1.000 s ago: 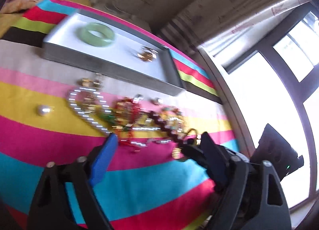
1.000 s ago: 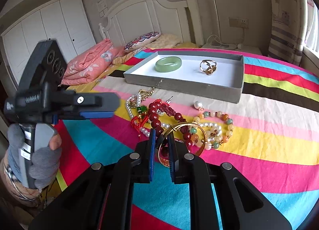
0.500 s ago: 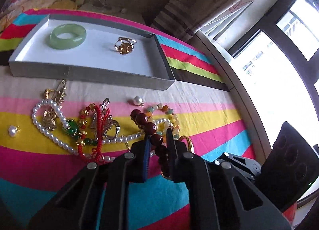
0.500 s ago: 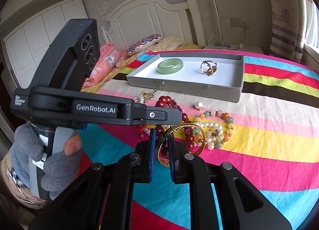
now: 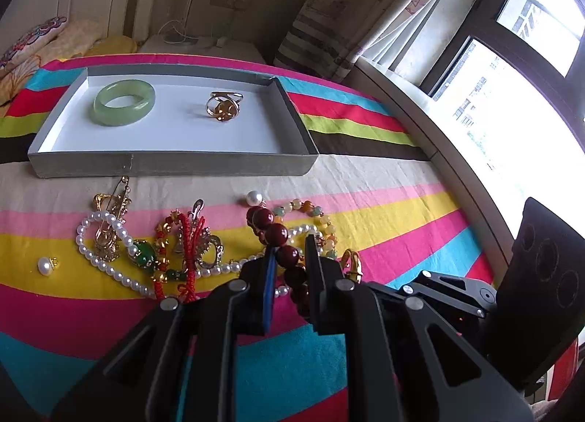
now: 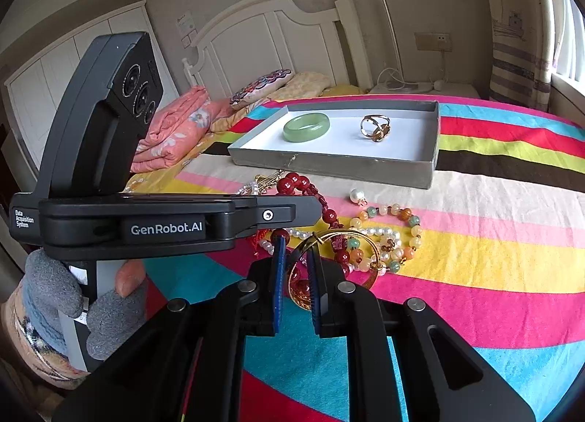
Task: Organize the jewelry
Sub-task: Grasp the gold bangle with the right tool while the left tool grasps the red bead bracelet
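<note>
The left gripper [image 5: 289, 257] was clamped on the dark red bead bracelet [image 5: 274, 233]; the right gripper [image 6: 294, 261] pinched the gold bangle [image 6: 329, 239], its lower part hidden.

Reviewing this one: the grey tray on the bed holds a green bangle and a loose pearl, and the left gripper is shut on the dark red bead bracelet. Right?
Not quite. Beside the green bangle in the tray lies a gold ring, not a pearl; the left wrist view shows it. The loose pearls lie on the bedspread. The left gripper is indeed shut on the red bead bracelet.
</note>
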Action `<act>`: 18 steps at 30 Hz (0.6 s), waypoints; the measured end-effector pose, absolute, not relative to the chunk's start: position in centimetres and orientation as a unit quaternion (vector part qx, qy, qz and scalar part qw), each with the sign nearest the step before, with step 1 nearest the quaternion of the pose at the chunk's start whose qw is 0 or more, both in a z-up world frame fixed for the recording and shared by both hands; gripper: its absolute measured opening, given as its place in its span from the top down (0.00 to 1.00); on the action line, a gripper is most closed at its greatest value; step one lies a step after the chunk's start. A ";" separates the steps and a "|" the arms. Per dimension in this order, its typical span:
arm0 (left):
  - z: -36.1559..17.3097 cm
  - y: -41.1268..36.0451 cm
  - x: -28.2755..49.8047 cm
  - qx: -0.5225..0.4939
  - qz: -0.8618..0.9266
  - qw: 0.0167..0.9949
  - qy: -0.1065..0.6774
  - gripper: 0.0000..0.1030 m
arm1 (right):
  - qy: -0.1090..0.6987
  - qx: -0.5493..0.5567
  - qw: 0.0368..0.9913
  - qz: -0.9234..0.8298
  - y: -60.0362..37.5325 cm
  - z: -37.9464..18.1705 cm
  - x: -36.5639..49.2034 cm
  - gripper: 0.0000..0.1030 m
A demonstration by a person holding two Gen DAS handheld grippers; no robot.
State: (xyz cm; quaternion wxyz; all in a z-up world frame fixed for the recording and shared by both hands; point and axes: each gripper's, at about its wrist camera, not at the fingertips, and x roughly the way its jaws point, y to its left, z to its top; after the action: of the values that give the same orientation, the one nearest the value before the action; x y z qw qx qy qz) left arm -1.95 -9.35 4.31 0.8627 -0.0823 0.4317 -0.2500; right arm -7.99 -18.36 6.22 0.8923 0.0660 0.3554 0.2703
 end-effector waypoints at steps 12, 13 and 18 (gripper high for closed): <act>6.2 -10.1 -3.8 -0.014 -0.221 0.897 0.382 0.88 | 0.349 0.072 0.901 0.247 -18.9 6.4 -8.2 0.88; 6.4 -10.1 -3.9 -0.014 -0.220 0.898 0.380 0.88 | 0.348 0.072 0.902 0.246 -19.0 6.4 -8.2 0.88; 6.8 -9.7 -4.1 -0.012 -0.215 0.904 0.369 0.89 | 0.340 0.074 0.906 0.242 -19.3 6.8 -8.3 0.88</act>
State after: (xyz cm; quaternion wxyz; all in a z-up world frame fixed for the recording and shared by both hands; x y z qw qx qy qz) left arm -4.14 -9.72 6.84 0.9041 -0.0123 0.3691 -0.2151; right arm -8.31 -19.29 6.78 0.9057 0.0738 0.3403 0.2416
